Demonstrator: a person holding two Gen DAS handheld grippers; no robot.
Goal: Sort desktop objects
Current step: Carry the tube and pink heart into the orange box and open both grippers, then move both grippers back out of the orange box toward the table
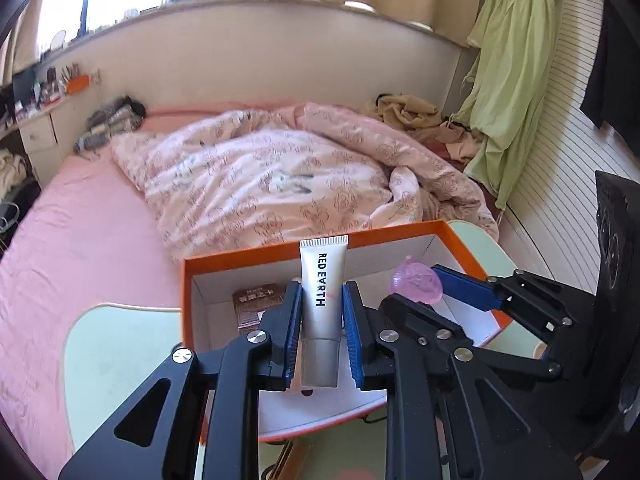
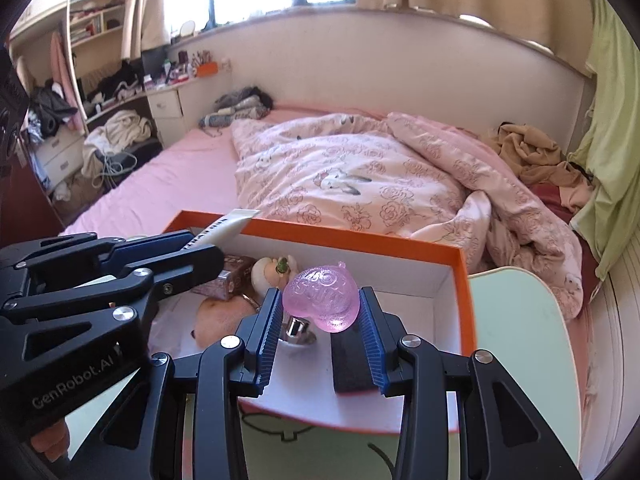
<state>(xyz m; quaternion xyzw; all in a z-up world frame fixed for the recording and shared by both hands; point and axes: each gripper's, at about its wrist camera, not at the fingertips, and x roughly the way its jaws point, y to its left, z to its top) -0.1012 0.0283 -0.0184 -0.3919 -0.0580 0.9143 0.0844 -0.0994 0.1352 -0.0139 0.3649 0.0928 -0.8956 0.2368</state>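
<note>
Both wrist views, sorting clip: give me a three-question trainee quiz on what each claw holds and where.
1. True or false: the left claw is shut on the tube.
2. What does the right claw hold? A) keyring B) pink heart C) black block
3. Fill in: both claws are over the orange ____.

Key: 1 true; 2 B; 3 box.

Two close wrist views — shared orange box (image 1: 280,258), bedward.
</note>
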